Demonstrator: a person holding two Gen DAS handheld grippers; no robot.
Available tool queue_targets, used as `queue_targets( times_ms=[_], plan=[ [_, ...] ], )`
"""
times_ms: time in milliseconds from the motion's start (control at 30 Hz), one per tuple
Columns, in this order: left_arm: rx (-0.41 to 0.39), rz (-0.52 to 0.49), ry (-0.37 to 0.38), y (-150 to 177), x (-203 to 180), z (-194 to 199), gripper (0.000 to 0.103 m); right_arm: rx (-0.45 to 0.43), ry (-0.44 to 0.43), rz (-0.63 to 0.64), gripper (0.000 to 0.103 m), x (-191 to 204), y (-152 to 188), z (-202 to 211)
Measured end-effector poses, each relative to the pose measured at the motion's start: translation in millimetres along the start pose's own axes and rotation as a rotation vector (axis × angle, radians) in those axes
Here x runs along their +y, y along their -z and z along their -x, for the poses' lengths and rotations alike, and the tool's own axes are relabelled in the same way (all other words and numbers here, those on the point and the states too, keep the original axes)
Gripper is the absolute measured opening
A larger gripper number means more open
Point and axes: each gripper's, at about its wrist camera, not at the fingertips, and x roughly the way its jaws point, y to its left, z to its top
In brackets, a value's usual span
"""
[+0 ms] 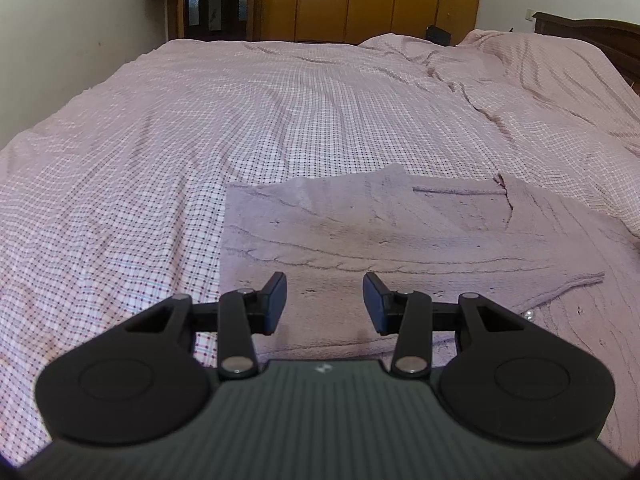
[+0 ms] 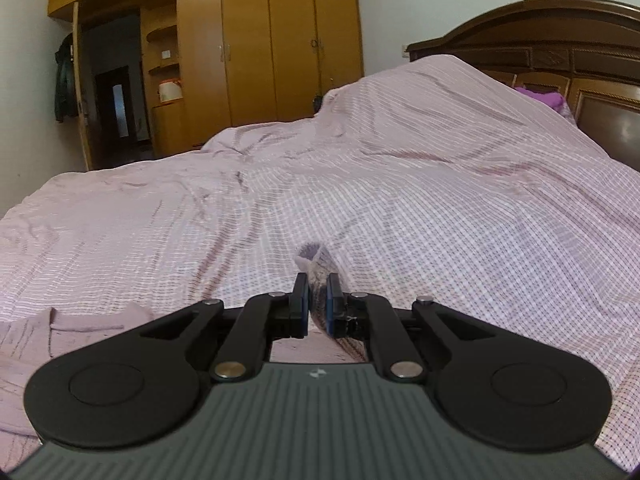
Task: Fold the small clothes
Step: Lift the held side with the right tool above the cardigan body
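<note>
Mauve knit garment [image 1: 400, 240] lies flat on checked bed sheet [image 1: 160, 140], near side. Left hand-held gripper [image 1: 325, 304] wide apart, empty, above garment. Right hand-held gripper [image 2: 318, 304] pinches garment edge [image 2: 316, 268], lifted. Advice: carry edge across evenly, left pins fold line, release gently.

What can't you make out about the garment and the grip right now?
- Pale lilac knitted garment: its near and right parts are cut off by the left wrist view's edge and the left hand-held gripper, which is open.
- Cloth pinched in the right hand-held gripper: where it joins the garment is hidden below the gripper body.
- Small shiny button: too small to identify surely.
</note>
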Motion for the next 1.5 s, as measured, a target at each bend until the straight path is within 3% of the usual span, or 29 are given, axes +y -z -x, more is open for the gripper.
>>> queue_targets(
  times_ms=[133,333,567,833,1067,1500],
  plan=[
    [0.013,0.001,0.036,-6.4,-8.5,10.5,0.045,-0.010,-0.022,0.006,0.008,8.4,-4.0,4.3],
    [-0.009,-0.001,0.036,-19.7,-37.8,48.7,0.075,-0.008,-0.053,0.016,0.008,23.1,-12.6,19.6],
    [-0.071,-0.017,0.073,-23.6,-60.0,83.2,0.086,-0.008,-0.089,0.038,0.008,44.3,-21.0,50.7],
    [-0.085,0.003,0.111,-23.6,-47.6,85.8,0.087,-0.012,-0.091,0.080,0.008,65.0,-36.5,91.8],
    [-0.076,-0.059,0.096,-11.4,-46.1,71.1,0.087,-0.036,-0.090,0.132,0.008,95.7,-58.1,121.0],
    [-0.066,0.023,0.115,-11.2,-13.0,52.9,0.087,-0.050,-0.104,0.134,0.008,175.2,-102.1,135.3]
  ],
)
